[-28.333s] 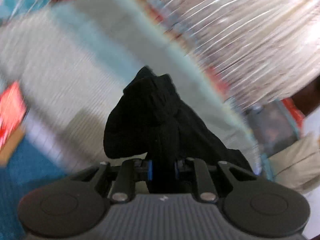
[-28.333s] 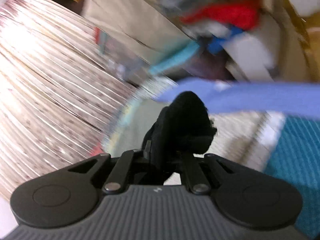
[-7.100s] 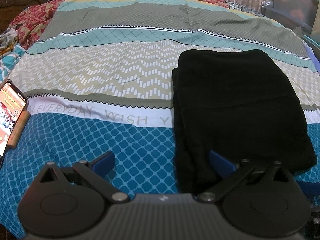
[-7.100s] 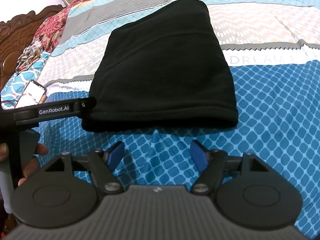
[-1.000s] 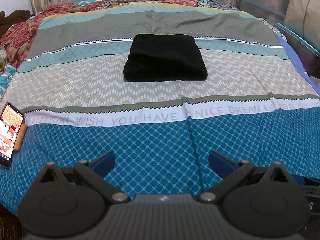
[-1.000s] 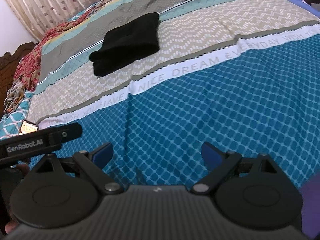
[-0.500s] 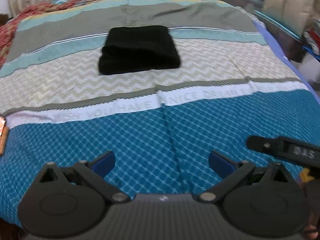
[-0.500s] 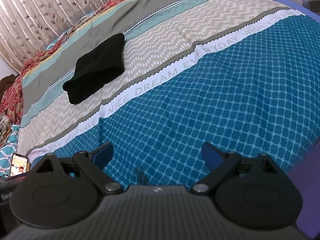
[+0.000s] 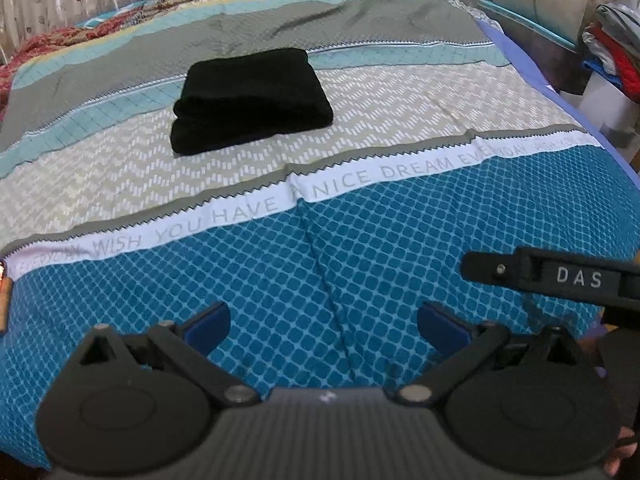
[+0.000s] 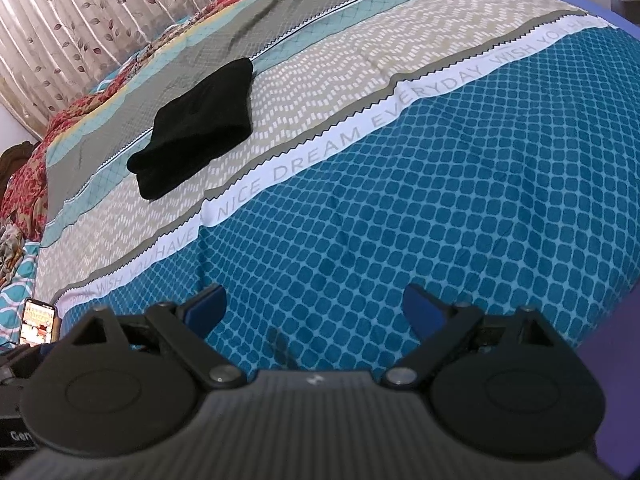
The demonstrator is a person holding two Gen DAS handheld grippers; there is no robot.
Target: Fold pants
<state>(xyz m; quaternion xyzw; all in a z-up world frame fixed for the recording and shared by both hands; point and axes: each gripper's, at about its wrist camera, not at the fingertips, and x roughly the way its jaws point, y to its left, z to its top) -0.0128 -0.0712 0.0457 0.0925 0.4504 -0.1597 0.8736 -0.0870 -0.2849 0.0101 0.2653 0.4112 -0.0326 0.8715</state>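
At eleven o'clock on the bed point(image 9: 400, 128): black pants point(image 9: 252, 98), folded, seemingly soft, limp; best gripped at thick folded edge. Left claw point(image 9: 324, 320) and right claw point(image 10: 314, 306) spread apart, empty.

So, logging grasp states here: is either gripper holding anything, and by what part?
Nothing is held. The left gripper and right gripper are both open over the bedspread; the folded black pants lie apart, untouched.

The phone point(image 10: 38, 322) is half hidden behind the right claw's body; its screen is unreadable
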